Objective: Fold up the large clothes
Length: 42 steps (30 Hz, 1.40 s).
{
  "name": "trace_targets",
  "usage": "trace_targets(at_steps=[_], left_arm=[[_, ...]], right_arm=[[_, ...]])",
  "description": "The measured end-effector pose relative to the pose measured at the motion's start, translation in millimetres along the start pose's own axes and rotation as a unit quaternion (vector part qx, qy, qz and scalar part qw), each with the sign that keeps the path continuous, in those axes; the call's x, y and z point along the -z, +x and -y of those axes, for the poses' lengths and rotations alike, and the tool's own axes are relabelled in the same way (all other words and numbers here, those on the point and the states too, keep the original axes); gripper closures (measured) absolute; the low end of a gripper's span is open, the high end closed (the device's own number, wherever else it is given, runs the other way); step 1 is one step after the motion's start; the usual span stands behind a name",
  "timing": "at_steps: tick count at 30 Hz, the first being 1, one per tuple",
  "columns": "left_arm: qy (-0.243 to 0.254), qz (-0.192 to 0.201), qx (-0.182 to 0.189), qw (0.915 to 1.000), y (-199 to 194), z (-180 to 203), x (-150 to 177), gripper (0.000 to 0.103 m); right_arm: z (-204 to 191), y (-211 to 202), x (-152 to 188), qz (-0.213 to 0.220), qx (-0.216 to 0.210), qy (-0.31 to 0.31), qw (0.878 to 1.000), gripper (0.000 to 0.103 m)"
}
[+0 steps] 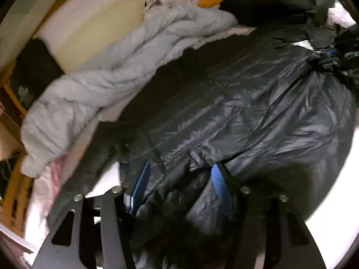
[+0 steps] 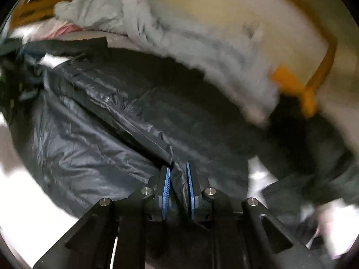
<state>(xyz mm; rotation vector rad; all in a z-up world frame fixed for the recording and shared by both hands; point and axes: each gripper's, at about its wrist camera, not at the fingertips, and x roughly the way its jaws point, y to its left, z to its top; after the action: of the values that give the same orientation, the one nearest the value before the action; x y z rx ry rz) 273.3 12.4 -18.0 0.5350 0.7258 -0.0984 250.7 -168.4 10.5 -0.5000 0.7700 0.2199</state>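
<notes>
We are seeing the dark puffer coat [image 1: 246, 103] lying spread across the bed beside a pale grey coat [image 1: 107, 76]. Our right claw [image 2: 178, 179] is pinching its edge tight. Our left claw [image 1: 179, 183] is standing half wide, coat fabric bunching between its pads.

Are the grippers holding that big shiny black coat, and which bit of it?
Yes. The right gripper pinches a fold at the edge of the black coat. The left gripper has bunched coat fabric between its fingers; which part is unclear.
</notes>
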Motion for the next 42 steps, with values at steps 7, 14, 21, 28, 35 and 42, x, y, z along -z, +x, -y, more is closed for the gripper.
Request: trace_targets(at_steps=[7, 14, 21, 28, 35, 42], left_arm=[[-0.078, 0.023, -0.024, 0.9964, 21.8, -26.5, 21.6, 0.014], [-0.165, 0.054, -0.043, 0.9839, -47.8, -67.6, 40.8, 0.000], [-0.251, -0.062, 0.047, 0.9649, -9.5, -77.4, 83.9, 0.000], [-0.293, -0.073, 0.138, 0.9434, 7.8, -79.6, 92.0, 0.087], [-0.269, -0.069, 0.079, 0.9575, -2.9, -84.4, 85.0, 0.091], [-0.244, -0.109, 0.043, 0.9626, 14.1, -70.7, 89.1, 0.070]], right_arm=[[25.4, 40.7, 11.2, 0.040, -0.012, 0.079, 0.996, 0.038], [87.8, -31.7, 36.1, 0.129, 0.035, 0.189, 0.973, 0.015], [127.7, -23.7, 98.7, 0.052, -0.029, 0.333, 0.941, 0.000], [112.8, 16.2, 106.0, -0.023, -0.062, 0.302, 0.951, 0.078], [110.3, -28.0, 89.3, 0.089, 0.043, 0.254, 0.962, 0.097], [100.7, 25.8, 93.7, -0.036, 0.080, 0.229, 0.969, 0.094]])
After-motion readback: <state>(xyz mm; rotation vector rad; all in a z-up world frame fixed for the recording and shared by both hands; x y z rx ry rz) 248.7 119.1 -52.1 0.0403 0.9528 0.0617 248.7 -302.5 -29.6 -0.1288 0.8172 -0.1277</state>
